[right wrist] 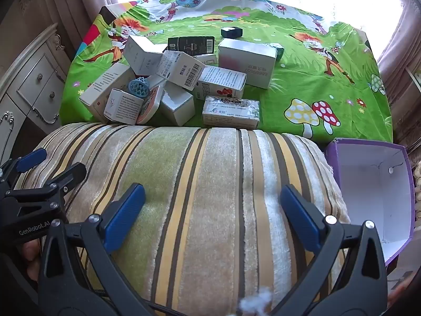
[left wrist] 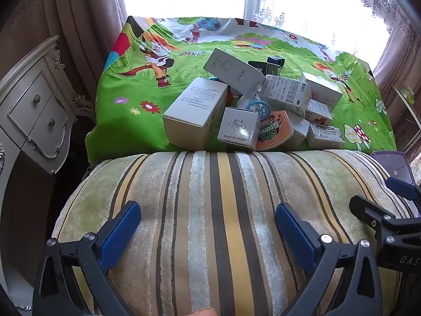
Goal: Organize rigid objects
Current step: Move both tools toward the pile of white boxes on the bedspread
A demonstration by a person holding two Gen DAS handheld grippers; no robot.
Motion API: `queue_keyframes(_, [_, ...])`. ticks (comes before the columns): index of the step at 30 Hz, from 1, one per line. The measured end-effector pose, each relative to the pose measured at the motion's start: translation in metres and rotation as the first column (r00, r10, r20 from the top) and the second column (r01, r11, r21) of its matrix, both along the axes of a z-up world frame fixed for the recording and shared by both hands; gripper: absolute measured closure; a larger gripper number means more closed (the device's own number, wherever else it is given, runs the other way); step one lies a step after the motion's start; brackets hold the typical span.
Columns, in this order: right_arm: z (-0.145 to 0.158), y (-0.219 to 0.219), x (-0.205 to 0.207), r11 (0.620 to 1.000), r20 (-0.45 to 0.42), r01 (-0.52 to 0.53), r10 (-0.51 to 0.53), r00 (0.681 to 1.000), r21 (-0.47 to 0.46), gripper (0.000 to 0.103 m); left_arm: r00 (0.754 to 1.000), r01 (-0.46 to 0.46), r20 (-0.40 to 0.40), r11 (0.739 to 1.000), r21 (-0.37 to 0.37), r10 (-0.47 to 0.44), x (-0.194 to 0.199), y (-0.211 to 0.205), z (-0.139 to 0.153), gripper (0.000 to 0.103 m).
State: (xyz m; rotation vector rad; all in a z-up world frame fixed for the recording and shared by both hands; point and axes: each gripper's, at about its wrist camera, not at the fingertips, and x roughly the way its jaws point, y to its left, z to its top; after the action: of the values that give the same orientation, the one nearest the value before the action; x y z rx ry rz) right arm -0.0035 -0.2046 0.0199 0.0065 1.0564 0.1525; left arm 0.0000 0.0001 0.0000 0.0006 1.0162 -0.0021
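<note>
Two grippers, both with jaws spread wide and nothing between them. The left gripper and the right gripper hang side by side over a striped cushion, tilted down toward the work, each visible at the edge of the other's view. Judgement: a ready pose, with no sorting begun.

The boxes sit in one heap on the green cartoon-print cloth, just past the cushion's far edge. They lean and overlap as if tipped out together, not laid down one by one. Count from the right wrist view: about a dozen small cardboard boxes, mostly white; exact number uncertain because several are partly buried. One small dark box stands apart, behind the heap. One flat box lies at the heap's near right edge, clear on top and easiest to reach.

One blue lattice ring rests on the heap. One orange basketball-print piece is wedged among the boxes.

One open purple box, empty, sits right of the cushion; probably where the items go.
</note>
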Motion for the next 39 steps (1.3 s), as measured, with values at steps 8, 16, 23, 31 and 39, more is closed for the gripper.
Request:
queue_keyframes(8, [0.000, 0.001, 0.000, 1.000, -0.008, 0.000, 0.000, 1.000, -0.024, 0.000, 1.000, 0.000, 0.001, 1.000, -0.021, 0.000, 0.000, 0.000, 0.000, 0.000])
queue_keyframes(16, [-0.001, 0.003, -0.002, 1.000, 0.001, 0.003, -0.003, 1.000, -0.026, 0.000, 1.000, -0.002, 0.008, 1.000, -0.023, 0.002, -0.003, 0.003, 0.000, 0.000])
queue_keyframes(23, [0.000, 0.002, -0.001, 1.000, 0.001, -0.002, 0.002, 1.000, -0.021, 0.000, 1.000, -0.019, 0.018, 1.000, -0.011, 0.020, -0.003, -0.001, 0.002, 0.000])
queue_keyframes(31, [0.000, -0.002, 0.004, 1.000, -0.015, -0.008, 0.009, 1.000, 0.013, 0.000, 0.999, -0.004, 0.051, 0.999, -0.039, 0.006, -0.006, 0.002, 0.008, 0.000])
queue_keyframes(39, [0.004, -0.007, 0.004, 0.999, -0.045, -0.038, 0.040, 0.998, 0.038, 0.000, 0.988, 0.042, 0.153, 0.995, -0.087, -0.029, -0.013, 0.002, 0.029, 0.000])
